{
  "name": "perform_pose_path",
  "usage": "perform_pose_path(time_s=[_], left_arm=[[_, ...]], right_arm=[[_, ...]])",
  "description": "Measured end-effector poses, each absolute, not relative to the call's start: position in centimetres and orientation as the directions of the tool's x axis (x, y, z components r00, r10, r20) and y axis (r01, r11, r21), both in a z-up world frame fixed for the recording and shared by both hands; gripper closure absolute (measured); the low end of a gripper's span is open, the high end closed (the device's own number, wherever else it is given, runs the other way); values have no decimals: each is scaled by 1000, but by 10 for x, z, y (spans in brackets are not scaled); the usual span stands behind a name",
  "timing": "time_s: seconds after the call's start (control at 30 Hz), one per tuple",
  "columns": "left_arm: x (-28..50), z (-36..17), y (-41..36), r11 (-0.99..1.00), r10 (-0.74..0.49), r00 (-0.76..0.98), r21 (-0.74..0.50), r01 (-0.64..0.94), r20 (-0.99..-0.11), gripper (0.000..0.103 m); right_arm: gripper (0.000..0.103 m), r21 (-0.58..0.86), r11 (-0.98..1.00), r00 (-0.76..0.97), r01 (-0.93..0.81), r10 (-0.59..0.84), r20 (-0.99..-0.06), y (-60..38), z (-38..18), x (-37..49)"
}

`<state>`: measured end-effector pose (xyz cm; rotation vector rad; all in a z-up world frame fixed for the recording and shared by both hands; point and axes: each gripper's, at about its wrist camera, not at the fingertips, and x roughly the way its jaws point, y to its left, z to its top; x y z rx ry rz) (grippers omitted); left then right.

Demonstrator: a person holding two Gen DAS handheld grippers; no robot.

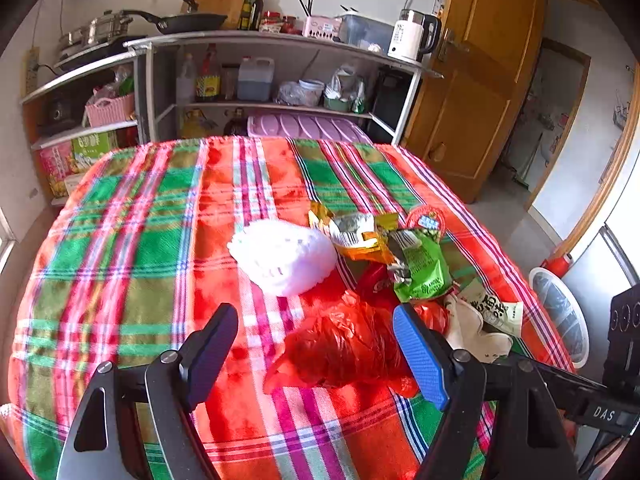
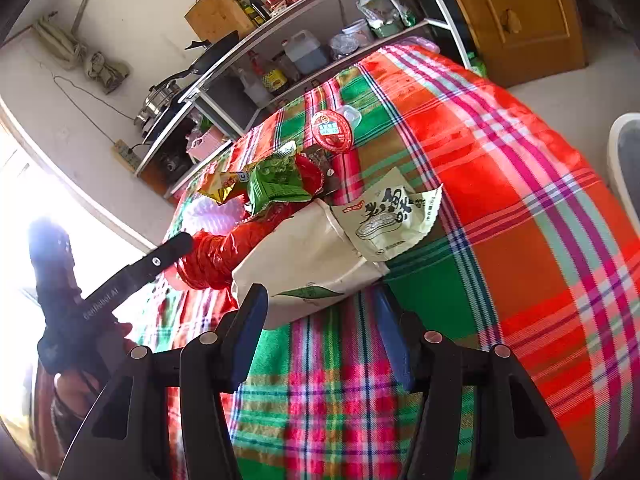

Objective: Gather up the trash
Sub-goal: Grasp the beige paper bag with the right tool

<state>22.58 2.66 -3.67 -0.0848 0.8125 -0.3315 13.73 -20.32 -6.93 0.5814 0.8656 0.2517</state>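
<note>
The left tongs [image 1: 316,344] stand open over the plaid-covered bench [image 1: 132,240], with the crumpled red plastic bag [image 1: 340,348] lying between their fingers, untouched by the pads. The right tongs [image 2: 320,312] also gape open, their tips just short of the white paper bag [image 2: 304,256]. A green wrapper [image 1: 420,264], a peanut packet [image 2: 388,216] and white foam netting [image 1: 284,256] lie clustered toward the bench's right edge.

white walls, metal shelf rack [image 1: 256,40], wooden door [image 1: 476,92], grey floor [image 1: 508,216], bright window [image 2: 24,216].
</note>
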Motion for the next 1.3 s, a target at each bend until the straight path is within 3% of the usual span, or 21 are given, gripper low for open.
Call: perform_pose_path(time_s=[0.27, 0.4, 0.57, 0.83, 0.97, 1.13, 1.2, 1.23, 1.3], left_arm=[[215, -47, 10, 913, -391, 575, -223, 342, -719, 24], [207, -48, 6, 905, -405, 561, -228, 360, -722, 24], [195, -46, 3, 887, -439, 529, -255, 386, -726, 24], [178, -36, -4, 866, -452, 522, -215, 451, -723, 25], [175, -31, -5, 867, -450, 532, -209, 452, -717, 44], [179, -28, -1, 867, -453, 543, -209, 452, -707, 46], [181, -24, 0, 867, -451, 556, -192, 460, -698, 42], [182, -22, -2, 868, -439, 568, -165, 469, -696, 32], [186, -22, -7, 873, -412, 588, -117, 473, -696, 22]], right_arm=[[49, 543, 836, 624, 77, 384, -681, -202, -67, 154], [76, 500, 862, 635, 78, 344, -692, -207, -63, 155], [85, 488, 871, 649, 57, 339, -681, -220, -56, 153], [91, 467, 884, 673, 18, 335, -660, -234, -42, 141], [91, 438, 899, 669, -23, 339, -661, -235, -35, 134], [91, 416, 909, 672, -36, 330, -663, -247, -29, 125], [91, 424, 905, 676, -29, 331, -658, -251, -27, 123], [91, 424, 905, 679, -24, 326, -658, -252, -26, 122], [91, 426, 904, 688, -23, 324, -650, -254, -24, 119]])
